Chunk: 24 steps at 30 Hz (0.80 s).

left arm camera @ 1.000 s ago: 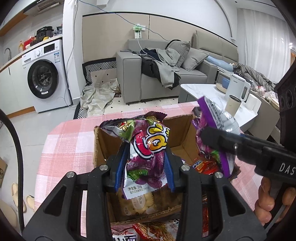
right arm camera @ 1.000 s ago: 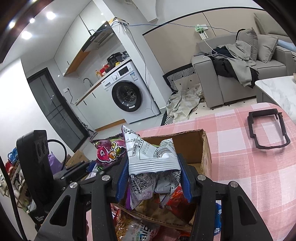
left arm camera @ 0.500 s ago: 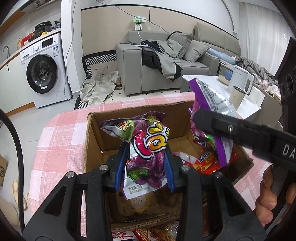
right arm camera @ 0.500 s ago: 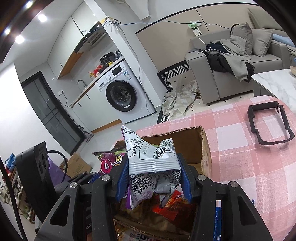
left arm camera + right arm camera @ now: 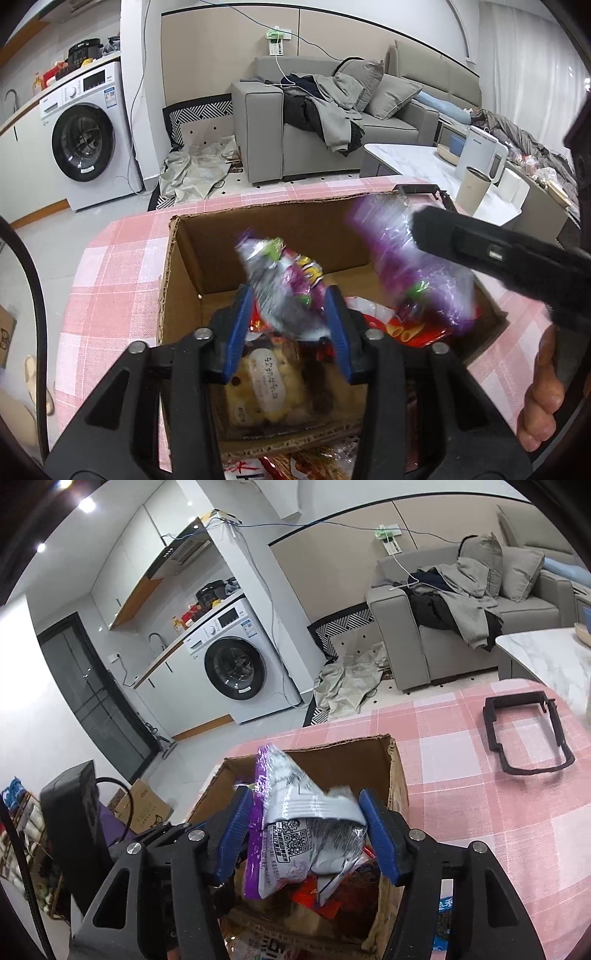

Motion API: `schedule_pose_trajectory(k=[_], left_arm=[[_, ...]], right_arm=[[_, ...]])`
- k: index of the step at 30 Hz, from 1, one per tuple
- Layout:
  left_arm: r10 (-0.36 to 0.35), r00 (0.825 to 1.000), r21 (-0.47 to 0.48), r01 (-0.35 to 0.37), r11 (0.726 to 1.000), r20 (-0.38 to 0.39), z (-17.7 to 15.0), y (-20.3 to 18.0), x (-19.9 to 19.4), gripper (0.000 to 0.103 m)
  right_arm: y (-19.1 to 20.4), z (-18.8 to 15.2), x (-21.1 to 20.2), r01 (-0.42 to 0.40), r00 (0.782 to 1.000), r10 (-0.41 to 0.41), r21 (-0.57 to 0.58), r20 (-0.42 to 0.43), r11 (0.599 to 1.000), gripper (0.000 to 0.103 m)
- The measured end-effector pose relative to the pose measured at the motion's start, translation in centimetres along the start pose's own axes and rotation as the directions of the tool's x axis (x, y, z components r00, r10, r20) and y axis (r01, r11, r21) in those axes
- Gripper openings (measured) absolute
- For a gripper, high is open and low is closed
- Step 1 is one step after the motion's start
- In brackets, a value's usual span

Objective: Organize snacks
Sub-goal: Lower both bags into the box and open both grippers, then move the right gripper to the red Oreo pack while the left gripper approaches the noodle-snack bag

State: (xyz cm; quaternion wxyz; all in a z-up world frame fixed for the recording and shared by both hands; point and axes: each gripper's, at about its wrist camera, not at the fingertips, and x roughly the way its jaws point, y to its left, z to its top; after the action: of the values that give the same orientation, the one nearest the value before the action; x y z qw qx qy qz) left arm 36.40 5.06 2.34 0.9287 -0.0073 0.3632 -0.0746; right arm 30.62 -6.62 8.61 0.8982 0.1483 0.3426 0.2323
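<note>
While both tools hold over the cardboard box (image 5: 280,236), the left tool (image 5: 288,325) has spread its blue fingers (image 5: 236,332) since 0.5 s ago; the purple snack bag (image 5: 284,291), then clamped upright, now sits tilted and motion-blurred between them, apparently released. The right tool (image 5: 306,834) is also wider than before, its silver-backed bag (image 5: 303,830) loose between the pads and blurred, above red packets (image 5: 314,897) inside the box. The box rests on the pink checked worktop (image 5: 480,812), a black frame (image 5: 524,734) lying well apart.
</note>
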Motion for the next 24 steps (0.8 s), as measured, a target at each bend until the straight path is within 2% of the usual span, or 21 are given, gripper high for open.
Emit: schedule_pose_trajectory(k=[2,3,4,9,11,14,24], left_arm=[[-0.004,1.000,-0.009,0.004,1.000,0.009,-0.1,0.0,-0.6,0.068],[-0.004,1.000,-0.009,0.005,1.000,0.018,-0.1,-0.2,-1.0,0.072],[-0.004,1.000,-0.008,0.005,1.000,0.025,-0.1,-0.4,-1.5,0.080],[0.004,0.999,0.007,-0.004,1.000,0.054,-1.2,-1.2,-4.4,0.089],[0.020,0.997,0.013,-0.021,1.000,0.078,-1.9,-1.4,-5.8,0.103],[0.029,0.994,0.010,-0.030,0.999,0.108,-2.9,-1.6,-8.0,0.102],[0.071,0.990,-0.014,-0.070,0.997,0.124,-7.0,-0.4,-13.1,0.102]], right_arm=[[0.3,-0.1,-1.0,-0.021,1.000,0.021,-0.033,0.006,0.999,0.087],[0.5,-0.2,-1.7,-0.025,1.000,0.025,-0.055,0.013,0.998,0.091],[0.7,-0.2,-2.3,-0.017,1.000,0.019,-0.064,0.025,0.998,0.093],[0.7,-0.1,-4.7,-0.014,1.000,0.015,-0.067,0.024,0.998,0.102],[0.5,-0.1,-5.4,-0.008,1.000,0.009,-0.068,0.015,0.998,0.102],[0.3,-0.5,-6.6,0.015,1.000,-0.014,-0.079,0.011,0.997,0.103],[-0.6,-3.6,-8.9,0.075,0.997,-0.077,-0.094,-0.012,0.993,0.103]])
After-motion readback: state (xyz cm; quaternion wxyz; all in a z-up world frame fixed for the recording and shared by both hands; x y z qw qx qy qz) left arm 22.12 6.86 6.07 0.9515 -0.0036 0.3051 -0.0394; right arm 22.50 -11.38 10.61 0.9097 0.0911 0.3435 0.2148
